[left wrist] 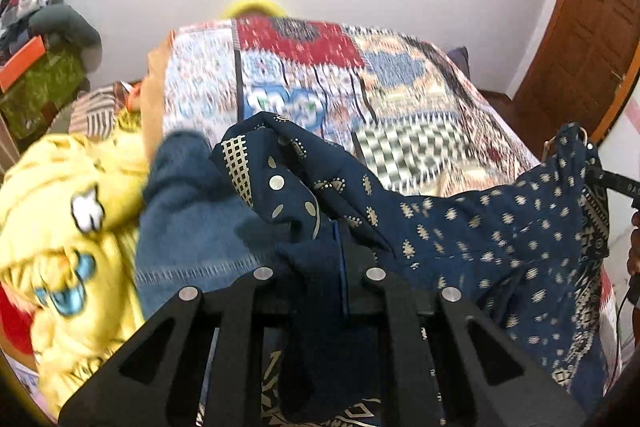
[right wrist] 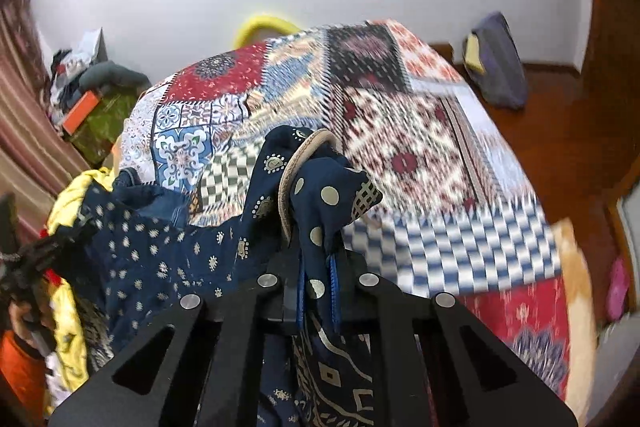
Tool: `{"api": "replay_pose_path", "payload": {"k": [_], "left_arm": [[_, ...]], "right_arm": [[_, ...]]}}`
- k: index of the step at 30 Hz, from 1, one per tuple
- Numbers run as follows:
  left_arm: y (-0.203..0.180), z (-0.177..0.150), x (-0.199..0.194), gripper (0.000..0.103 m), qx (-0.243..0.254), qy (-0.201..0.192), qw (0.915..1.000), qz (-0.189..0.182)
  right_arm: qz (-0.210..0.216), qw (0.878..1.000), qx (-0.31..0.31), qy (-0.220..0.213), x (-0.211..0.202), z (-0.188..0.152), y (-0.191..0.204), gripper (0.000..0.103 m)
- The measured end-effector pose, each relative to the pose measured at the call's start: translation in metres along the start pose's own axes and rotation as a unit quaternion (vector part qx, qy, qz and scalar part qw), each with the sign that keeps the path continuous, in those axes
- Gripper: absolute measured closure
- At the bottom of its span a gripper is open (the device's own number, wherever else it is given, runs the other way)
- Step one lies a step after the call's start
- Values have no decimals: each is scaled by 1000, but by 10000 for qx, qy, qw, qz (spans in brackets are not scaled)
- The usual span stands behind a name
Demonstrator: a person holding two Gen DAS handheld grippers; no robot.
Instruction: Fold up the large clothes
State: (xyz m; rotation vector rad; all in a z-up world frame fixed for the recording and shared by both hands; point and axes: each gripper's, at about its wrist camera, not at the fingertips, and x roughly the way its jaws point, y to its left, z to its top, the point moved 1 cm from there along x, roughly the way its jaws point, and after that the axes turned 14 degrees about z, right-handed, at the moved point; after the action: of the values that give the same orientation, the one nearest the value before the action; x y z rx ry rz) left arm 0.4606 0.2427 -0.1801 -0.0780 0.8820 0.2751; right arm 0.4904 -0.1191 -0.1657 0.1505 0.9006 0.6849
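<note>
Two grips at once: we had the left gripper (left wrist: 320, 251) and right gripper (right wrist: 316, 279) each pinching the navy printed garment (left wrist: 500, 239), stretched between them above the patchwork bedspread (left wrist: 400, 99), probably so it'd spread flat for folding.

the navy printed garment (left wrist: 480, 227) hides both claws' fingertips; the patchwork bedspread (right wrist: 420, 131) is motion-blurred.

One navy printed garment (left wrist: 480, 227), one patchwork bedspread (left wrist: 400, 87), one yellow garment (left wrist: 60, 207) and one blue denim piece (left wrist: 192, 211) are in view. Two grippers show, left (left wrist: 340, 267) and right (right wrist: 316, 291). One orange box (right wrist: 80, 111) sits at the side.
</note>
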Motion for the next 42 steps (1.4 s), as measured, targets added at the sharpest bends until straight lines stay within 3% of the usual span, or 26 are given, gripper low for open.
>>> {"api": "replay_pose_path", "payload": {"k": [6,10,16,21,25,28,29,30,36,40,42], "left_arm": [[10,21,34,90,-74,124,9990,424],[7,11,80,89,383,433,9942,902],[15,-20,132,83,230,935,9918,836],[8,-29,129,72,374,927,9894,1056],[6,-30,108,64,471,943,9880,1128],[6,-27,77,60,462,861,9893,1080],[7,-26,61,51,427,854,9902,1023],[8,-25,53,43,398,838,9908,990],[13,-25,-43,34,403,288,9959,751],[16,-34,-106,21,375,-117,9975,590],[16,-45,-134,12,417,-207,9980,418]], "right_arm": [[-236,9997,-25,114,45,24,-4,95],[-458,9981,35,406,71,20,-23,94],[-323,9970,349,603,90,5,-59,90],[-716,9963,214,430,73,3,-47,83],[-713,9943,18,789,56,1,-29,62],[-687,9936,-125,888,31,-3,-9,59],[-701,9933,-209,897,22,-5,-2,58],[-741,9929,-314,880,11,-7,7,58],[-1021,9864,-1162,557,-56,-20,60,39],[-910,9860,-1365,301,-96,-38,84,25],[-805,9860,-1439,250,-111,-51,92,25]]}}
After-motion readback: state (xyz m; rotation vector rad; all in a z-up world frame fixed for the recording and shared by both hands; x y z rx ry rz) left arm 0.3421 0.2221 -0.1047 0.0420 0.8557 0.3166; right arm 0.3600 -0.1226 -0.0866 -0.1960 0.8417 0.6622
